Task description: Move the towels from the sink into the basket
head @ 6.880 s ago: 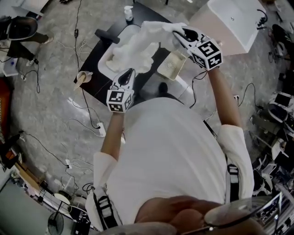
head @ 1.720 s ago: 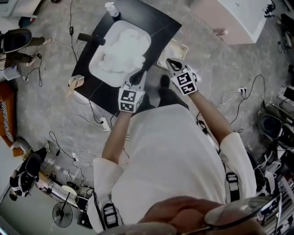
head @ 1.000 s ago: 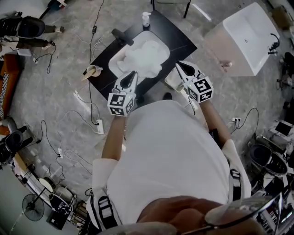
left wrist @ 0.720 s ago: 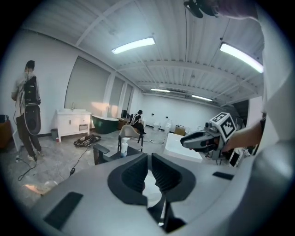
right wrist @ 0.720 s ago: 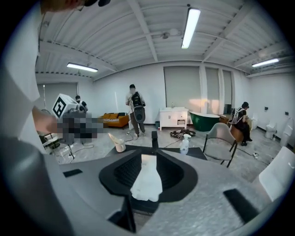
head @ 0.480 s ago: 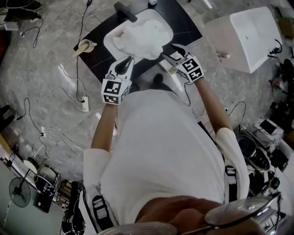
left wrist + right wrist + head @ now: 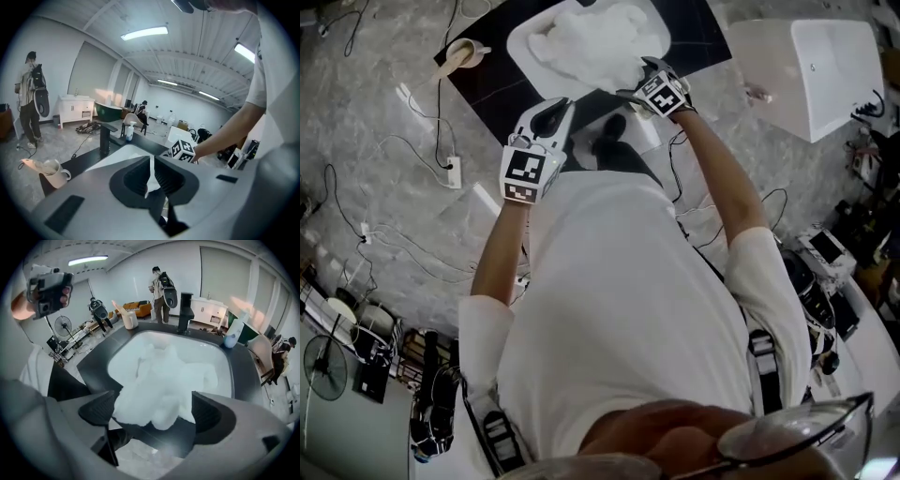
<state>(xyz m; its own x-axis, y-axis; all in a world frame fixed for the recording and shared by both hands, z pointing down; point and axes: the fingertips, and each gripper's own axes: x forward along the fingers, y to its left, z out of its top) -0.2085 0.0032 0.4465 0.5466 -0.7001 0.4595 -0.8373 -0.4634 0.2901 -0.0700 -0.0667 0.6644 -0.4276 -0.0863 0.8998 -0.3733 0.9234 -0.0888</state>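
Observation:
A heap of white towels fills the white sink set in a black counter. My right gripper hangs over the near right edge of the heap, pointing steeply down. Its jaws have just been opening. They stand wide in the right gripper view, with the near lobe of the towels between them and neither pad pressing on it. My left gripper hovers at the counter's near edge, apart from the towels, with only a thin slit between its pads. I cannot make out the basket.
A black faucet and a soap bottle stand at the sink's far rim. A mug sits on the counter's left corner. A white tub stands on the right. Cables cross the floor, and a person stands behind the faucet.
My right gripper has swung from beside the counter's right edge onto the near edge of the towel heap, dropped and tipped down. My left gripper has sunk a little.

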